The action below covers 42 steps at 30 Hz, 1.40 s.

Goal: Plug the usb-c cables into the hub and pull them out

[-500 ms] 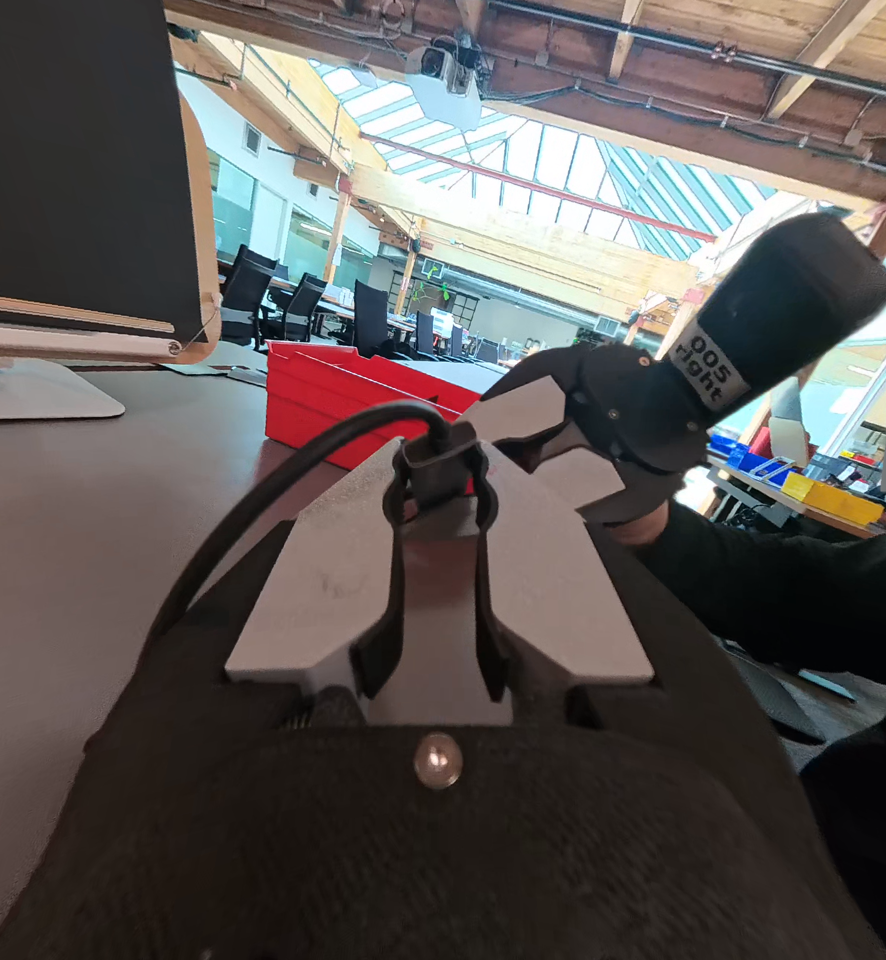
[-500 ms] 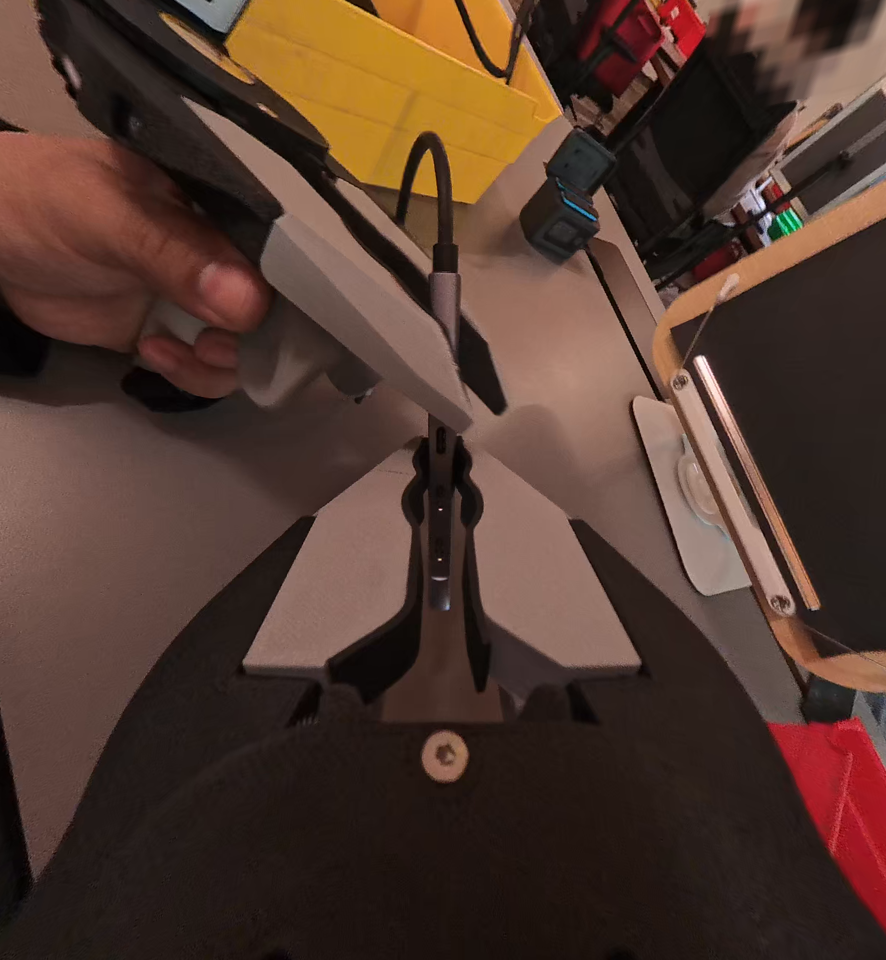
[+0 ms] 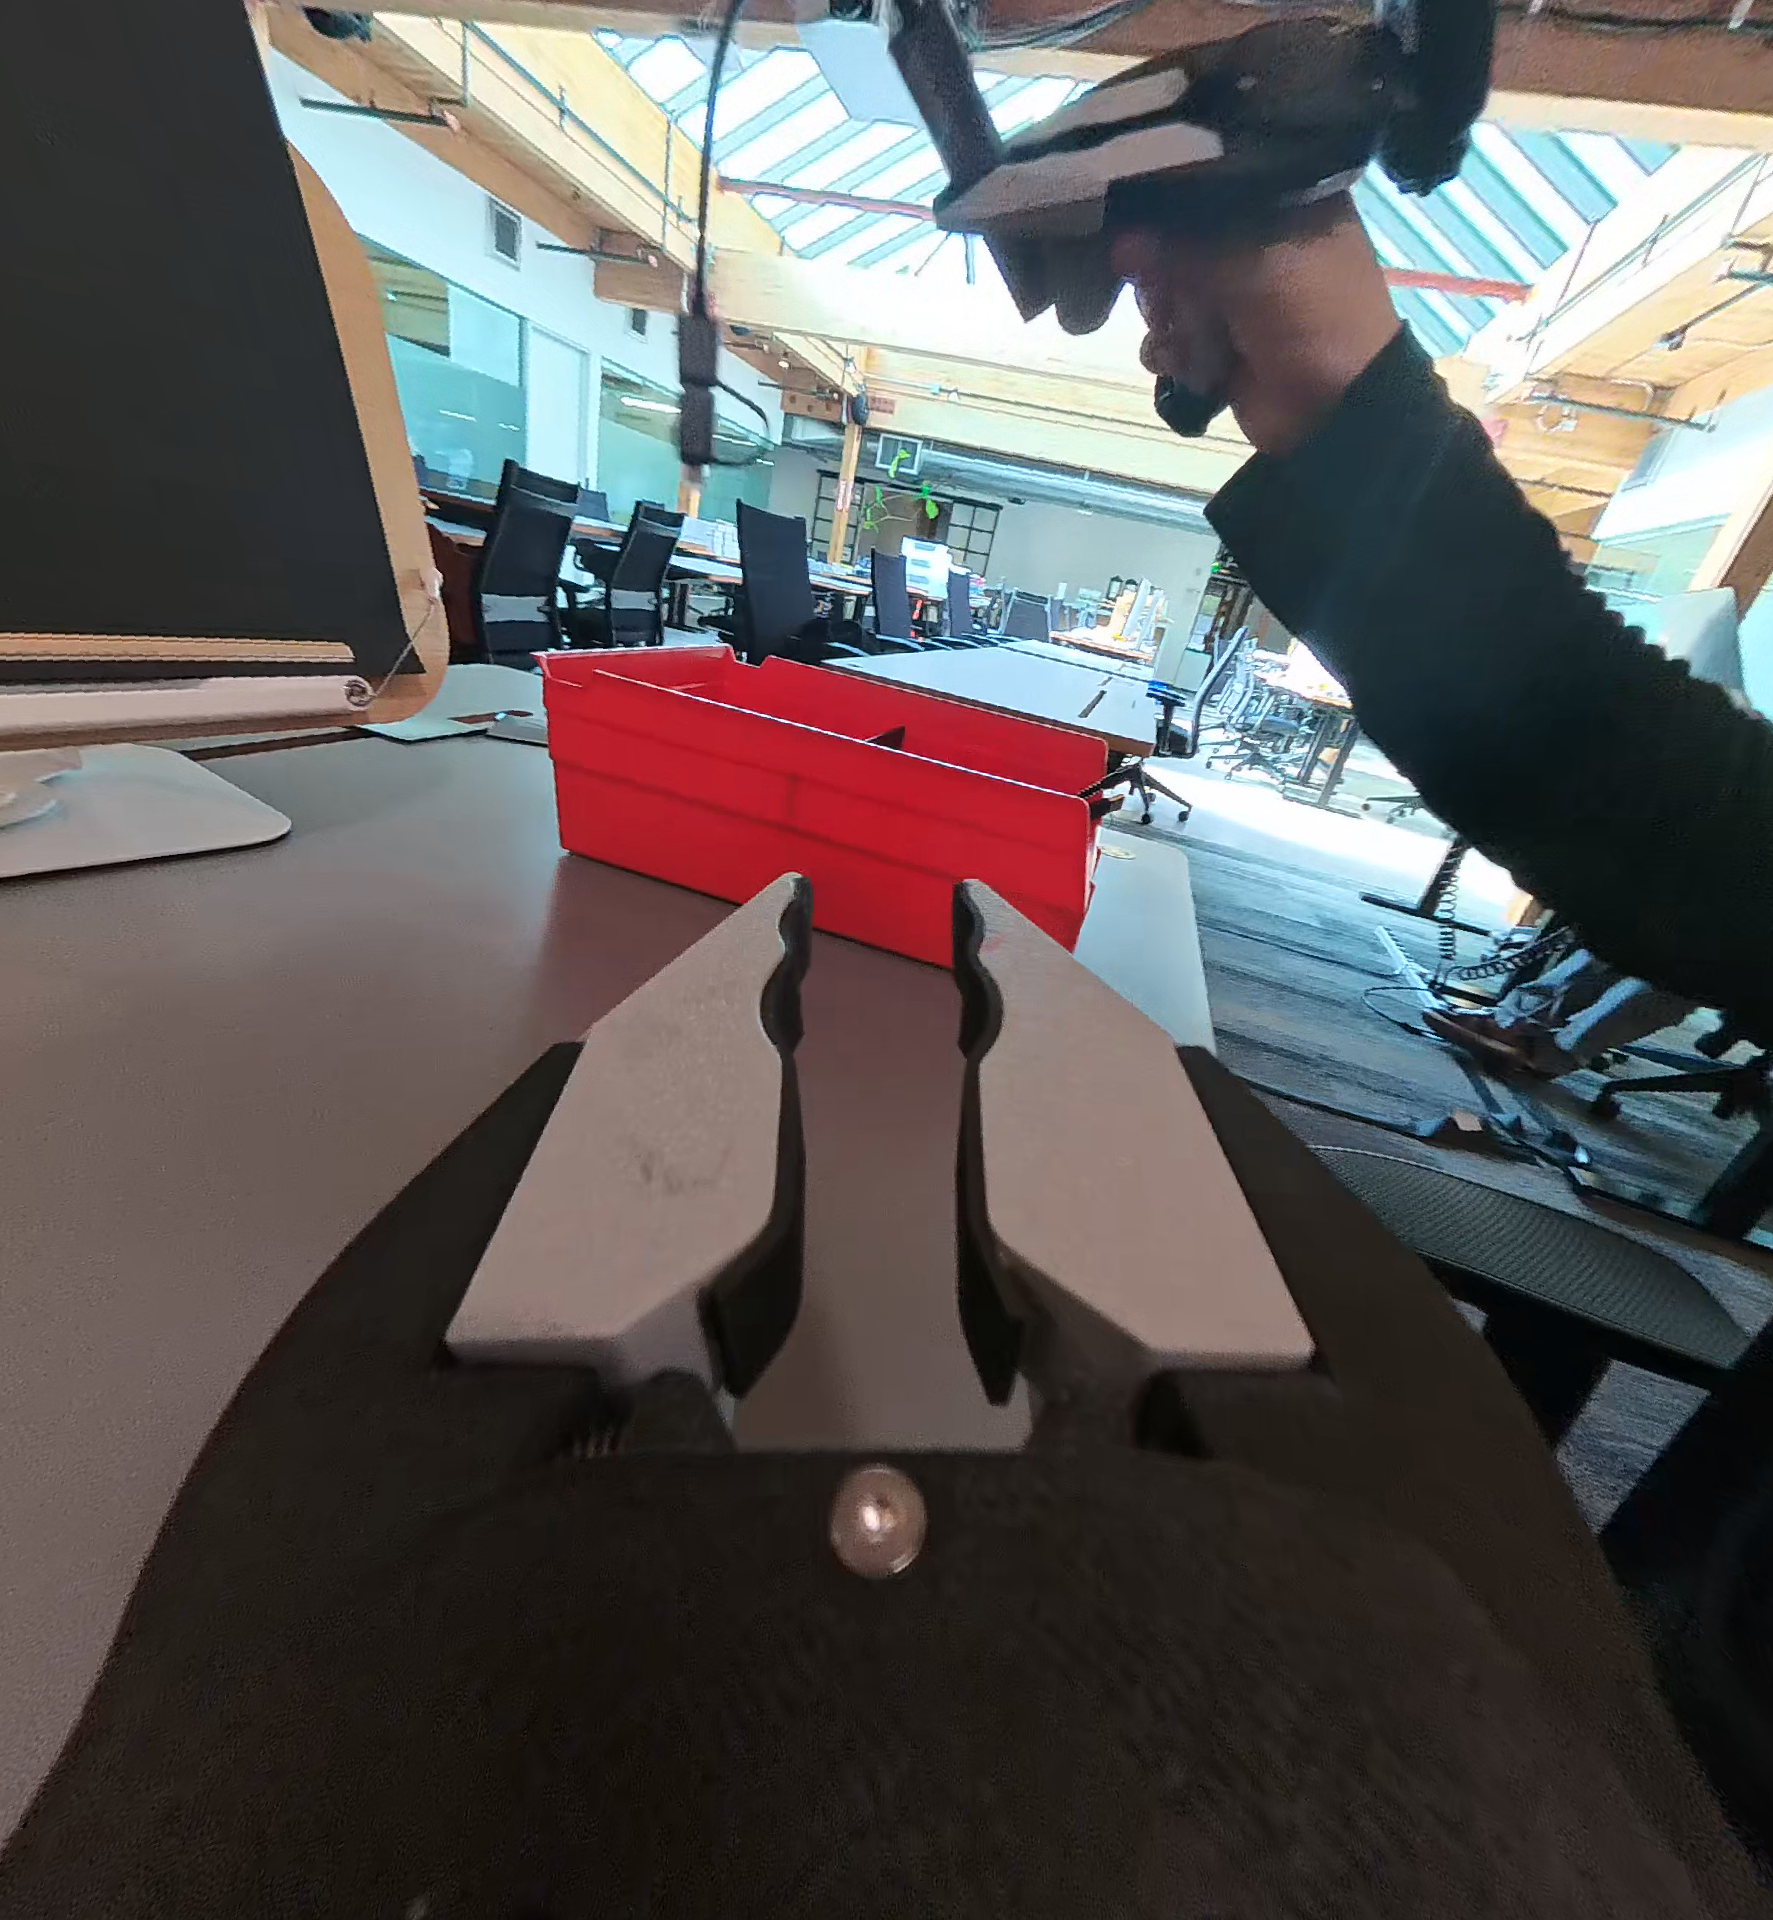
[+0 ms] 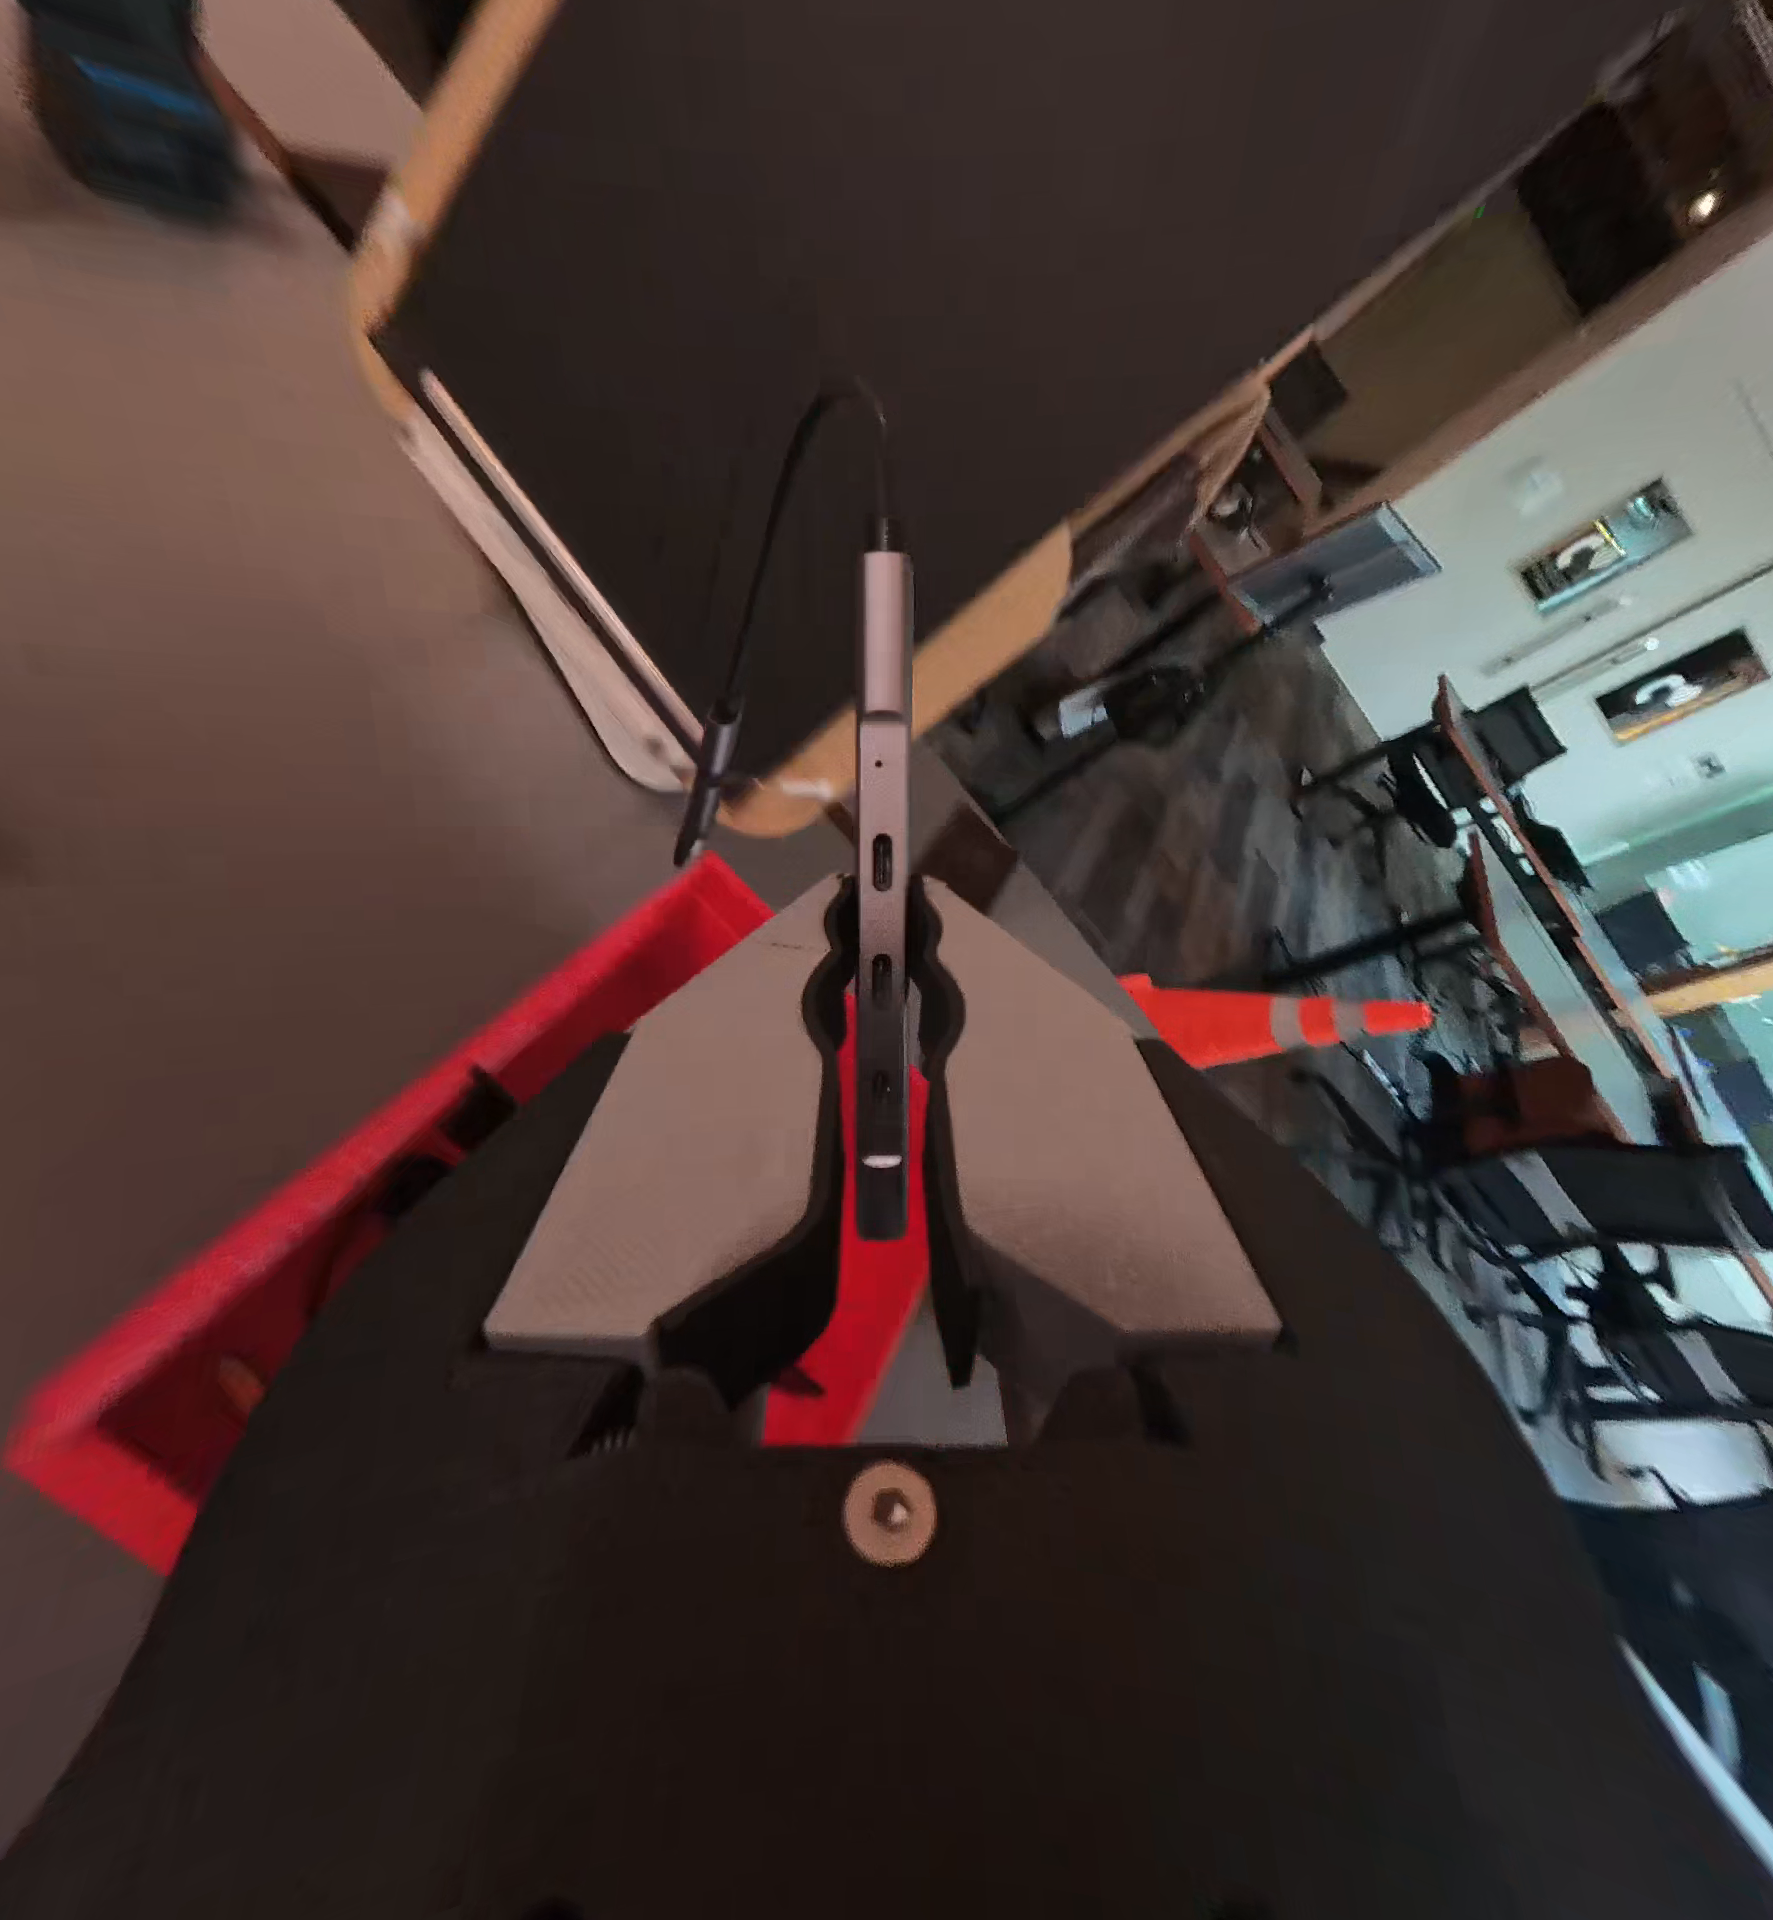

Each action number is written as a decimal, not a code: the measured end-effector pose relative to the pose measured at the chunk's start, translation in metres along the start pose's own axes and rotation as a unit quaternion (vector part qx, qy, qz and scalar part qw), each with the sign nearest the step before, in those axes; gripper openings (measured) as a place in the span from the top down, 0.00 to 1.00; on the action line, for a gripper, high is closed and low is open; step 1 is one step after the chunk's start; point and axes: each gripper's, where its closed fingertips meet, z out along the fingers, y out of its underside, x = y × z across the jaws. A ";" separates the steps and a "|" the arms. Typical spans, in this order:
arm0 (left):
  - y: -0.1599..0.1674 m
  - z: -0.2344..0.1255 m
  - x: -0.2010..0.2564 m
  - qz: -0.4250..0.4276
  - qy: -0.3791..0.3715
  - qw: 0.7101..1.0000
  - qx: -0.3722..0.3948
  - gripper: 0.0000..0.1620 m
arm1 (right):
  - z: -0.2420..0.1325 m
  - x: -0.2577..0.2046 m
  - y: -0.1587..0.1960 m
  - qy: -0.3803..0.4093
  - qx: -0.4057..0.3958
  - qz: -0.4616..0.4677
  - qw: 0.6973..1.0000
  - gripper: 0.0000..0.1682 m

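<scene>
Left gripper (image 3: 880,914): jaws parted, nothing between them, low over table (image 3: 186,1039). One red bin (image 3: 820,800) behind it. Right gripper (image 4: 882,914) clamps the one hub (image 4: 884,790), frame centre; one cable (image 4: 757,582) dangles from its far end.

In the right wrist view, motion blur smears the tabletop (image 4: 186,727) and a dark box (image 4: 134,135) left of the monitor (image 4: 861,260). The hub (image 4: 884,831) is partly hidden between the right tool's (image 4: 884,914) fingers. In the left wrist view, the frame's top edge crops that tool above the red bin (image 3: 820,800).
</scene>
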 end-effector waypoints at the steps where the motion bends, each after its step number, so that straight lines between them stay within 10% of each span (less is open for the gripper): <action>1: 0.000 0.000 0.000 0.005 -0.003 1.000 0.000 0.85 | 0.007 0.006 0.015 -0.014 -0.020 -0.009 1.000 0.97; 10: 0.001 0.001 -0.009 0.005 -0.033 0.999 -0.002 0.73 | 0.107 -0.047 0.177 -0.129 -0.260 0.060 0.955 0.83; 16: 0.007 0.006 -0.008 0.021 -0.041 0.999 -0.025 0.65 | 0.072 -0.100 0.019 -0.207 -0.034 0.174 0.962 0.47; 21: 0.013 -0.002 -0.001 0.011 -0.039 0.997 -0.070 0.56 | 0.046 -0.229 -0.088 -0.350 0.116 0.192 0.910 0.56; 26: -0.050 -0.080 -0.007 0.101 -0.145 0.972 -0.154 0.58 | 0.114 -0.303 -0.067 -0.348 0.112 0.171 0.915 0.57; 33: -0.110 -0.259 -0.158 0.122 -0.437 0.818 -0.353 0.62 | 0.127 -0.343 -0.052 -0.434 0.129 0.158 0.877 0.61; 38: -0.043 -0.297 -0.209 0.024 -0.414 0.764 -0.495 0.94 | 0.127 -0.348 -0.046 -0.430 0.124 0.150 0.881 0.63; 42: -0.100 -0.294 -0.228 0.090 -0.477 0.762 -0.429 1.00 | 0.132 -0.344 -0.045 -0.436 0.122 0.184 0.873 0.66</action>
